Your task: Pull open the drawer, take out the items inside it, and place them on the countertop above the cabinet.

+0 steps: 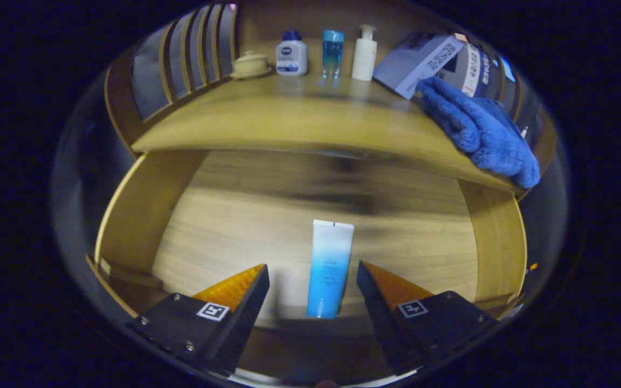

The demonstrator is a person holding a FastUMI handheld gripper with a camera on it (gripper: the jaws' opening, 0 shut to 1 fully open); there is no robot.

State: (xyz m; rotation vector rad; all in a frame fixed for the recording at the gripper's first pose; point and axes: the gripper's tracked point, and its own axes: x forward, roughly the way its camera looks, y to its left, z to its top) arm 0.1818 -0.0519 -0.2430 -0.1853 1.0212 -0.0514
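— What furniture stands here?
— A light wooden countertop (267, 110), its grain running side to side, and under it an open drawer (132, 215) of the same pale wood.
— How does the drawer look?
— Its side walls (496, 242) are plain boards with paler top edges, and its floor (224, 231) is wood-grained.
— Anything behind the countertop?
— A wooden back panel (299, 19), and at the left end a slatted rail (192, 54) of upright wooden bars with grey gaps between them.
— And the light?
— Warm and fairly dim. The countertop throws a dark shadow (332, 183) across the far part of the drawer, and the surroundings beyond the woodwork are dark.
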